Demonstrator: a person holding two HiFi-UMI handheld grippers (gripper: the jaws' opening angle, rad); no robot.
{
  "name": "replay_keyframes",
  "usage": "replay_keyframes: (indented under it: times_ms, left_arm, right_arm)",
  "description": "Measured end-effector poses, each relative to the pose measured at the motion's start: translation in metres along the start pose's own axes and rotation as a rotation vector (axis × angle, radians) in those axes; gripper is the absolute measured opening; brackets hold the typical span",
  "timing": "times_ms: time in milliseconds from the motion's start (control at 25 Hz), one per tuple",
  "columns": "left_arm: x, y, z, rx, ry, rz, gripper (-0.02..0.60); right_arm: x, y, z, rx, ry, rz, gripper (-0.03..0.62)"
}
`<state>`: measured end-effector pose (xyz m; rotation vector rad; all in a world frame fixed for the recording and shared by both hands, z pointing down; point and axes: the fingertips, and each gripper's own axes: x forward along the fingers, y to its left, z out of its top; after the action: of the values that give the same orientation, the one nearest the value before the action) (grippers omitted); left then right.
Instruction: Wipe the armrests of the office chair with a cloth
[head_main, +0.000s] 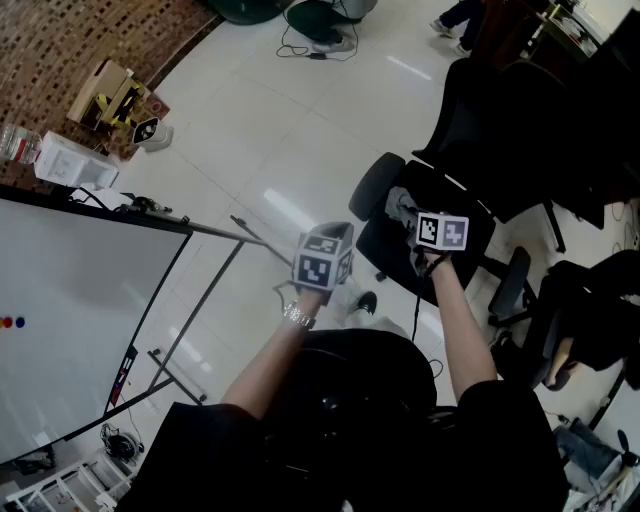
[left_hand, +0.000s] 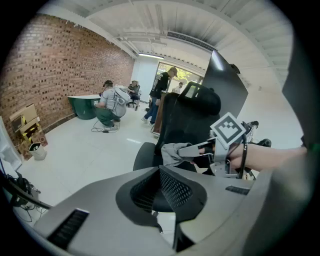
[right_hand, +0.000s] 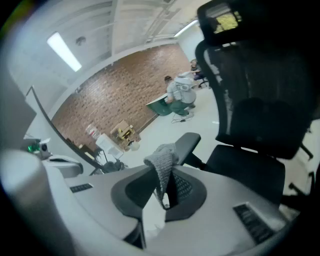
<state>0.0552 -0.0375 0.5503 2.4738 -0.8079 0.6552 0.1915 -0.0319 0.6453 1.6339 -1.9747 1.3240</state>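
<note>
The right gripper (right_hand: 165, 196) has its fingers clenched on a grey knitted cloth (right_hand: 161, 164), which hangs from them just beside the near end of the padded black armrest (right_hand: 189, 142) of the black mesh-backed office chair (right_hand: 252, 125). The left gripper (left_hand: 166, 197) hangs to the side over the pale glossy floor (head_main: 250, 150), its fingers closed together with nothing between them.
</note>
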Motion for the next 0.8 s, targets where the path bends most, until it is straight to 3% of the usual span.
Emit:
replay_keyframes:
  times_ms: [120,240,360,520,680,800]
  left_arm:
    - [0.004,0.024,0.003,0.02,0.01,-0.007,-0.003]
    - [0.011,0.049,-0.002,0.029,0.025,-0.008,-0.003]
    - [0.018,0.07,-0.01,-0.008,0.02,0.01,-0.003]
    - [0.007,0.1,0.006,-0.063,0.015,0.033,-0.002]
    - [0.007,0.132,0.009,-0.096,0.008,0.068,-0.003]
    - [0.005,0.146,0.015,-0.118,-0.004,0.084,-0.003]
  right_arm:
    - [0.047,-0.018,0.031,-0.095,0.02,-0.078,0.037]
    - [0.099,-0.057,0.057,-0.099,0.036,-0.173,0.037]
    - [0.136,-0.093,0.078,-0.109,0.061,-0.261,0.037]
    - [0.157,-0.099,0.112,-0.134,0.097,-0.314,0.037]
    - [0.181,-0.11,0.083,-0.108,0.212,-0.369,0.037]
    - [0.188,-0.09,0.061,-0.117,0.19,-0.323,0.038]
